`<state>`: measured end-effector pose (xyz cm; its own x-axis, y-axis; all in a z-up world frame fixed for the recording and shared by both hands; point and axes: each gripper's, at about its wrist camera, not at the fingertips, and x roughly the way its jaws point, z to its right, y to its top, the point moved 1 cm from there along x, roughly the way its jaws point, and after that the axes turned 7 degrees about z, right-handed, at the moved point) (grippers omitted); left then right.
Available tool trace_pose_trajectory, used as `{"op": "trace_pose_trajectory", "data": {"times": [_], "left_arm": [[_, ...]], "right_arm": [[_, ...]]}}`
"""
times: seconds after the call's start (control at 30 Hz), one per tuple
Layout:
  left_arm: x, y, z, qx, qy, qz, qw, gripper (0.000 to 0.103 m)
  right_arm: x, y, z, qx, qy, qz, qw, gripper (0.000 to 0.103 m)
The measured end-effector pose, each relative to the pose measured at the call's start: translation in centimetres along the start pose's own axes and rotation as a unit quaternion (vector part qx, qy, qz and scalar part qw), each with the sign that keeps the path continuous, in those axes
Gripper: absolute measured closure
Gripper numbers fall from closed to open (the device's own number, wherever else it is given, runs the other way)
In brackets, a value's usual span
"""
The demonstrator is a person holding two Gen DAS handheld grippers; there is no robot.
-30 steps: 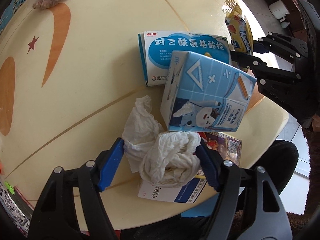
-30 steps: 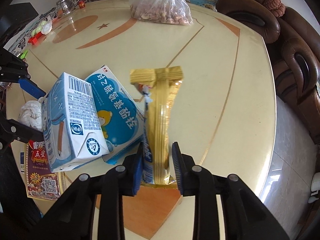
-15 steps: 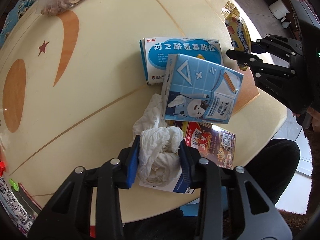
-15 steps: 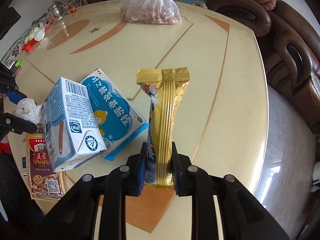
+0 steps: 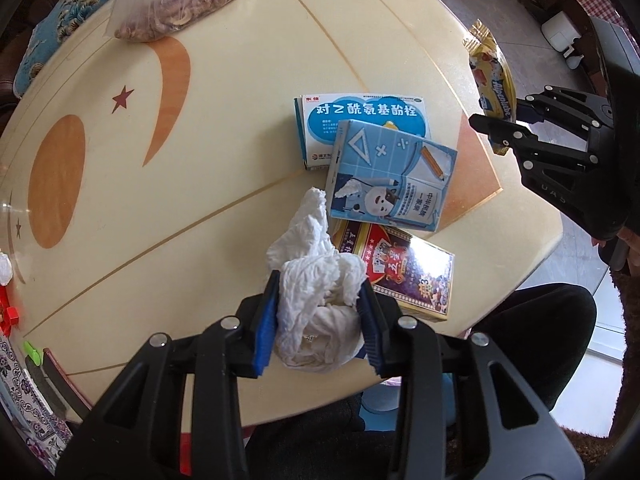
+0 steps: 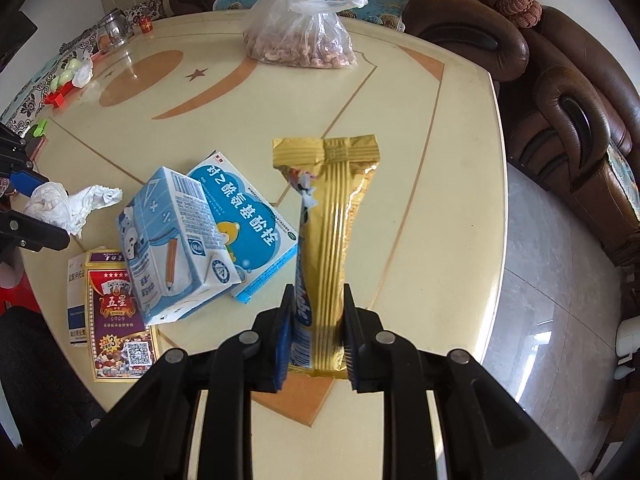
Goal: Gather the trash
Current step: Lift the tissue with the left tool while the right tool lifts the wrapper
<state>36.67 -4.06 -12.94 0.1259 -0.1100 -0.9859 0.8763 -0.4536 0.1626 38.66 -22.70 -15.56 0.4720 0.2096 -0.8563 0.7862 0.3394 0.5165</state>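
Your left gripper point(image 5: 318, 320) has just clamped shut on the tissue wad point(image 5: 316, 312) and lifted it off the table point(image 5: 200, 184) (boxes now below, ahead). Right gripper point(image 6: 316, 336) is holding the gold wrapper point(image 6: 332, 240), raised too. Both pcs are ready to bin.

Black hand-held gripper point(image 5: 320, 320); blue pads point(image 5: 266, 322); silver screws; person's dark trousers point(image 5: 536, 328).

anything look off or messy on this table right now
The milk carton is tipped over, leaning askew on the blue medicine box and overlapping the playing-card box rather than standing. Its top looks opened and dented. No spill is visible. The crumpled tissue and gold snack wrapper are held in the claws.
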Motion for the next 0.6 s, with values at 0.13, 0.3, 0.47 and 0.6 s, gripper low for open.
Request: {"op": "trace_pose_trajectory", "data": {"times": [0.13,0.3,0.47,0.6], "left_arm": [[-1.7,-1.4,-0.1,0.001,0.004,0.013,0.9999,0.066],[-4.7,-2.1,-0.3,0.007,0.013,0.026,0.9995,0.066],[-6.8,-3.9,0.2,0.007,0.02,0.041,0.9989,0.066],[-8.2,-5.5,0.9,0.01,0.02,0.052,0.9984,0.066]], "right_arm": [[-2.2,-0.2,-0.9,-0.004,-0.003,0.009,1.0,0.081],[-5.3,-0.6,-2.6,-0.014,-0.005,0.022,1.0,0.081],[-8.6,-1.2,-4.8,-0.03,-0.007,0.037,0.999,0.081],[-11.4,-1.9,-6.7,-0.044,-0.008,0.051,0.998,0.081]]}}
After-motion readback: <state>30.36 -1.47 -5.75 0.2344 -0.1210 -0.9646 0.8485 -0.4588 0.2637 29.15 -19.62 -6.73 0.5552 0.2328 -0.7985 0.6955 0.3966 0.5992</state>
